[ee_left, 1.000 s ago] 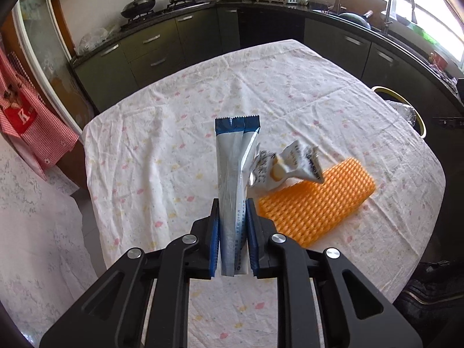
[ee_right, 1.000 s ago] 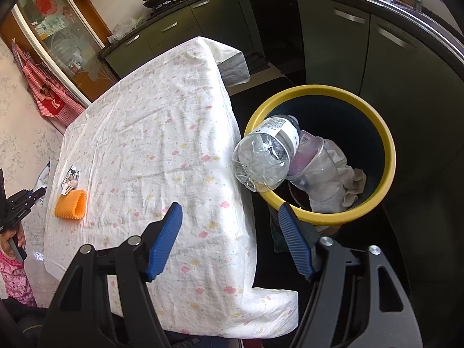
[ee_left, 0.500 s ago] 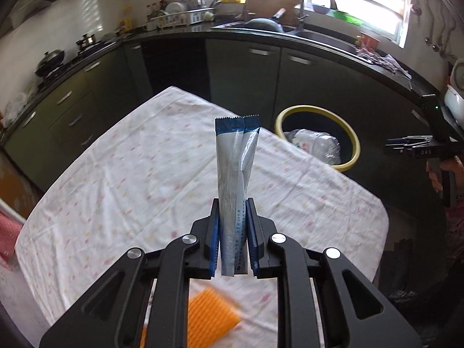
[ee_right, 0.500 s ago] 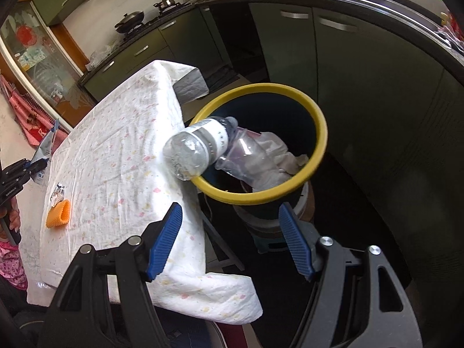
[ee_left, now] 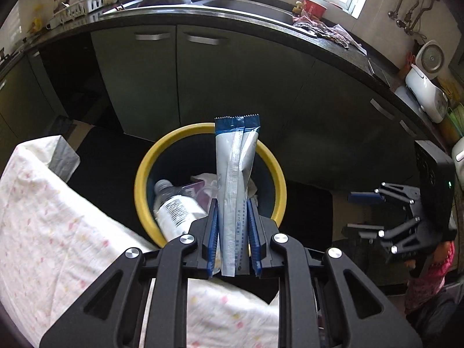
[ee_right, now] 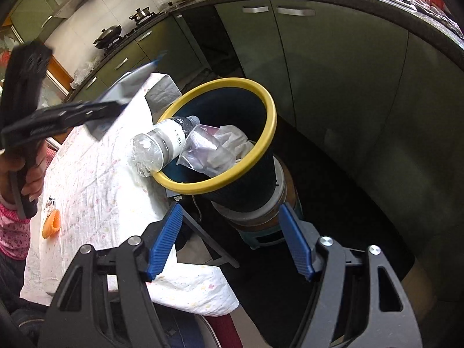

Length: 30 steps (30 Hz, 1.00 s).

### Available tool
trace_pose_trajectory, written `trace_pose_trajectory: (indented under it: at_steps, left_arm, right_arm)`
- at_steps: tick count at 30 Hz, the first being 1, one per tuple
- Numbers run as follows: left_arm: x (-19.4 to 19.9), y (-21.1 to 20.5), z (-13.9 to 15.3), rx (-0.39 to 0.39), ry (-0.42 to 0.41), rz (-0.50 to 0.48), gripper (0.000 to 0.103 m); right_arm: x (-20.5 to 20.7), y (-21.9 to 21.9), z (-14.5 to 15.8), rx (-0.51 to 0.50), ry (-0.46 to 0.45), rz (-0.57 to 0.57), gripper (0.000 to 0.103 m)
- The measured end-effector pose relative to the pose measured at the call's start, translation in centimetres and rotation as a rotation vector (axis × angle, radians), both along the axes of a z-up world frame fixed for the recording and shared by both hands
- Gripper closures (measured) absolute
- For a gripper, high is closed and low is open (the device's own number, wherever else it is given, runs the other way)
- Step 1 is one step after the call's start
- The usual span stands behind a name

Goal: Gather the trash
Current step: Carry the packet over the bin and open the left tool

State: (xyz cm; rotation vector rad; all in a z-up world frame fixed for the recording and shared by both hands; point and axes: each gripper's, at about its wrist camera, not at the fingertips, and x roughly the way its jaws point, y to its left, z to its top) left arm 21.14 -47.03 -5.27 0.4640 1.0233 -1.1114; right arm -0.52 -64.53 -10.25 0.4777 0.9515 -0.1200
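My left gripper (ee_left: 232, 220) is shut on a long blue and white wrapper (ee_left: 236, 174) that stands upright between its pads, held over the near rim of the yellow-rimmed trash bin (ee_left: 278, 174). The bin holds a clear plastic bottle (ee_left: 177, 208), a plastic bag and white tissue. In the right wrist view the bin (ee_right: 261, 133) stands beside the table corner, the bottle (ee_right: 158, 145) leans over its rim, and the left gripper with the wrapper (ee_right: 127, 90) is blurred at the left. My right gripper (ee_right: 232, 235) is open and empty, in front of the bin.
The table with the flowered cloth (ee_left: 58, 232) lies left of the bin. An orange foam net (ee_right: 52, 223) and a small crumpled wrapper (ee_right: 50, 203) lie on its far end. Dark green kitchen cabinets (ee_left: 232, 72) curve behind the bin. The right gripper also shows in the left wrist view (ee_left: 368, 211).
My left gripper has swung with the wrapper from over the table to over the bin's near rim. My right gripper has drawn back from the bin, still open.
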Motion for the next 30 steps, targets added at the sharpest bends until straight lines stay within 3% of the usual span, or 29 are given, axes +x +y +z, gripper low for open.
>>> trace_pose_trajectory:
  at_steps: [3,6,10,15,21,25,30]
  left_arm:
    - [0.4,-3.4,-1.6,0.034,0.017,0.023,0.079]
    - [1.5,-5.8,-3.5,0.084,0.033,0.083,0.052]
    - [2.6,-4.3,-2.7,0.026,0.023,0.154,0.049]
    - [1.5,2.9,1.6,-0.130,-0.060,0.188,0.038]
    - [0.0,14.9,5.7,-0.282,-0.205,0.302,0.020]
    - [-0.2,23.0,6.4,-0.286,-0.273,0.440,0.015]
    - [0.5,34.2,6.0,-0.232,-0.392,0.660,0.010]
  right_arm:
    - [0.0,0.1,0.1,0.002,0.003,0.003,0.037]
    - [0.0,0.3,0.3,-0.001,-0.001,0.008,0.037]
    - [-0.3,0.6,0.6,-0.002,-0.010,0.019,0.036]
    - [-0.3,0.5,0.2,0.003,-0.007,0.008,0.036]
    - [1.0,1.6,-0.1,-0.007,0.014,0.029,0.036]
    - [2.5,3.1,-0.1,-0.029,0.034,0.060,0.036]
    - [5.7,6.6,0.0,-0.064,0.065,0.142,0.036]
